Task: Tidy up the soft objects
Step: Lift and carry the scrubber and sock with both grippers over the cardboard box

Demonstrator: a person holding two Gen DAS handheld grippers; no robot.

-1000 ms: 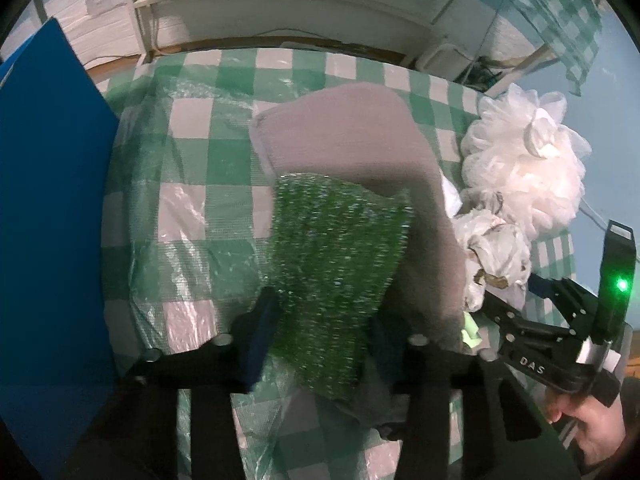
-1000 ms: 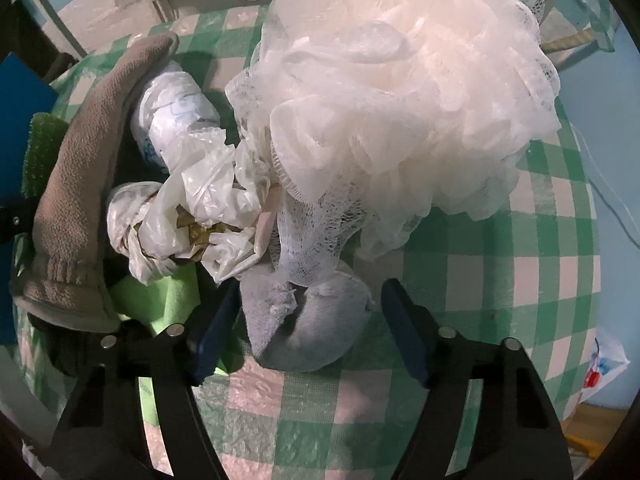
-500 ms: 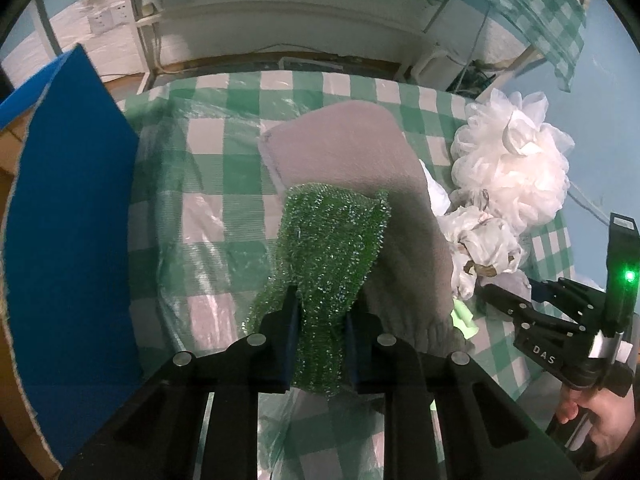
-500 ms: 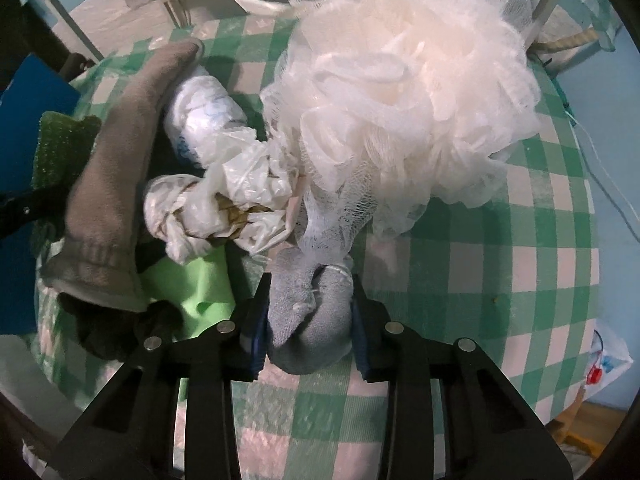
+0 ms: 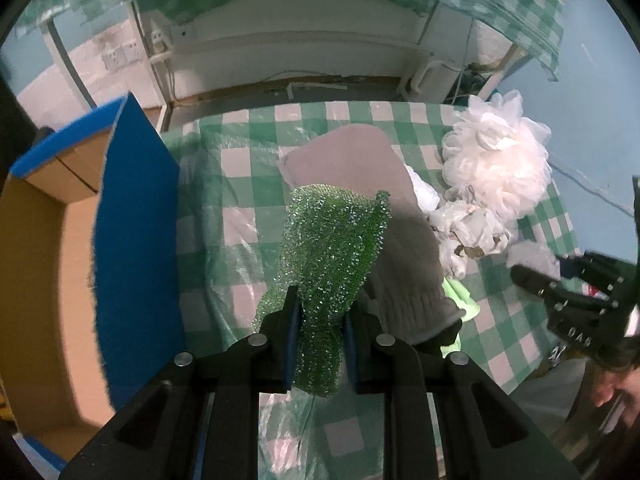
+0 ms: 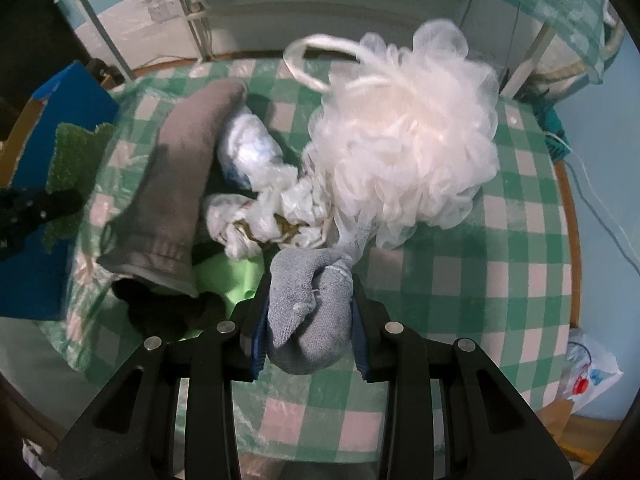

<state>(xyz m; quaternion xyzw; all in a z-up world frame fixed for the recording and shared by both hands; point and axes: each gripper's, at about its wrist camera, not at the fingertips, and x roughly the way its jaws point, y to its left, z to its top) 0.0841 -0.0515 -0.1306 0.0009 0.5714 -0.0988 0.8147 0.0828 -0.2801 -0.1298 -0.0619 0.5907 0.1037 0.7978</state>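
Observation:
My left gripper is shut on a sparkly green scrub cloth, which hangs lifted above the green-checked table. In the right wrist view my right gripper is shut on a rolled grey-blue sock, raised off the cloth. A brown-grey sock lies left of it, with crumpled white plastic bags and a white mesh bath pouf behind. A lime green cloth and a black item lie under the brown sock's cuff. The right gripper also shows at the left view's right edge.
An open cardboard box with a blue outside stands at the table's left edge. A wall with sockets and white pipes rises behind the table. A person's hand holds the right tool. A small plastic bag lies on the floor at right.
Both grippers closed, the left on the green scrub cloth and the right on the grey-blue sock. Both then rose, lifting their items off the table, and the box came into view.

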